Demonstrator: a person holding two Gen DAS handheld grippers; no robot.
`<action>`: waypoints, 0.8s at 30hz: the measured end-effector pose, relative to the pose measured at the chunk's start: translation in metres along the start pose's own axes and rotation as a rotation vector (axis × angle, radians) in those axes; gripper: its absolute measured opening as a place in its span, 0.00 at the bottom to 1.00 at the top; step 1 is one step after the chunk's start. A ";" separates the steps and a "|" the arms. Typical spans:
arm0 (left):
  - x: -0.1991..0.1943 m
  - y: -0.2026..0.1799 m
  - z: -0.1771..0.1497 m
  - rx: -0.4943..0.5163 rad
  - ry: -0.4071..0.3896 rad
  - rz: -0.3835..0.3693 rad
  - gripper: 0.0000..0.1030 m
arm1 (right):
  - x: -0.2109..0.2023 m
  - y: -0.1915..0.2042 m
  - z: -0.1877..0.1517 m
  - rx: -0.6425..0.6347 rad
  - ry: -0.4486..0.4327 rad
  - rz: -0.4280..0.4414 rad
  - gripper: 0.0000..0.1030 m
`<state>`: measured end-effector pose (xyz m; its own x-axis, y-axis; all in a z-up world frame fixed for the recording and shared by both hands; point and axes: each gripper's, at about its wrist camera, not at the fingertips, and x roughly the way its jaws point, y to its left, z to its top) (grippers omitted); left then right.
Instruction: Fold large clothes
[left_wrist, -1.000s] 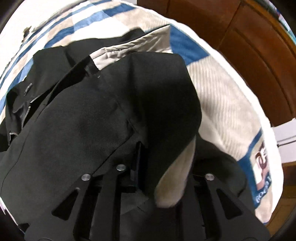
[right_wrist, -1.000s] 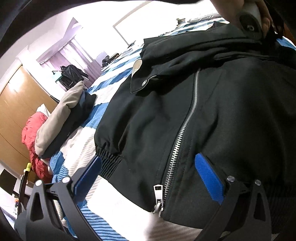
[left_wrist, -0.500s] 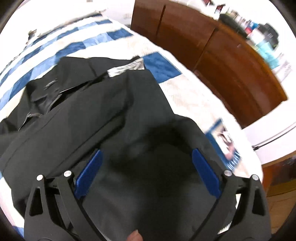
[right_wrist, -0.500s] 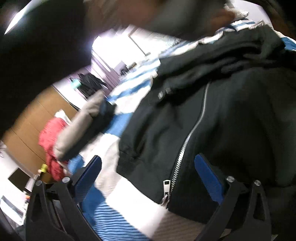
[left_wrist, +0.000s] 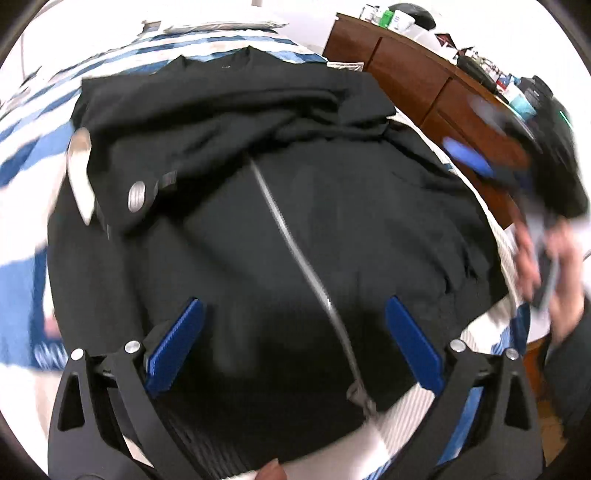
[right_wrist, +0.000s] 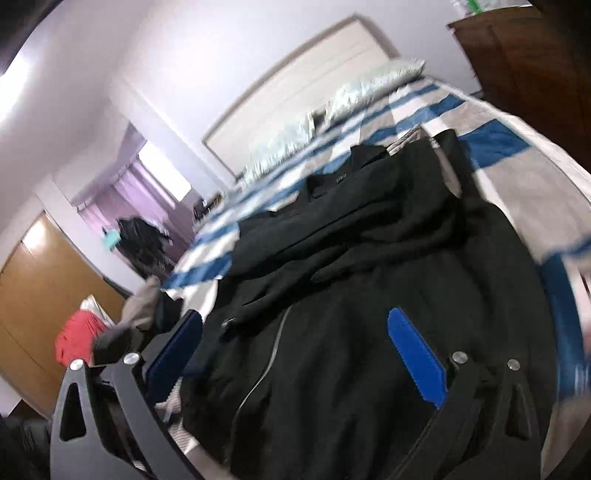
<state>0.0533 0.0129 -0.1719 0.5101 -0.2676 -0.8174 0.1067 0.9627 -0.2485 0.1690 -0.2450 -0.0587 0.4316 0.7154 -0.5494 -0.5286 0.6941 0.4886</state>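
The bed (right_wrist: 517, 173), under its blue-and-white striped cover, carries the one large garment in hand: a black zip-front jacket (left_wrist: 295, 221) lying front-up across the middle, its silver zipper (left_wrist: 291, 251) running down toward the hem nearest the cameras. One sleeve and the shoulder part lie bunched across the collar end, so this looks like the first fold laid in.

A second ago the left claw (left_wrist: 293, 345) was pinching black cloth of that jacket. Its jaws have just been opening, and they now stand spread wide above the jacket's lower front, nothing caught between them and the view far higher than it was. I read that as the sleeve being let go in place, with the next fold not yet begun. The right claw (right_wrist: 295, 354) was spread a second ago and is spread now, hovering over the hem side; in the left view it shows as a blurred blue-and-black shape at the right edge, with a hand just below it.

Counted: one jacket on the bed, two claws, both empty. One dark wooden dresser (left_wrist: 424, 81) stands beside the bed. Off the far side sits a pile of other clothes (right_wrist: 110, 325), red and beige at least; blur makes a surer count impossible.
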 end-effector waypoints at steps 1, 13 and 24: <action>0.001 -0.002 -0.010 0.001 -0.012 0.004 0.94 | 0.011 -0.001 0.010 -0.006 0.021 -0.014 0.96; 0.014 0.003 -0.034 0.038 -0.020 0.038 0.94 | 0.132 -0.081 0.112 0.111 0.108 -0.222 0.95; 0.013 0.005 -0.041 0.042 -0.051 0.033 0.94 | 0.122 -0.101 0.094 0.186 0.201 -0.321 0.95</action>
<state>0.0257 0.0126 -0.2046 0.5563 -0.2341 -0.7973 0.1245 0.9721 -0.1986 0.3439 -0.2207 -0.1112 0.3916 0.4439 -0.8060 -0.2417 0.8948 0.3754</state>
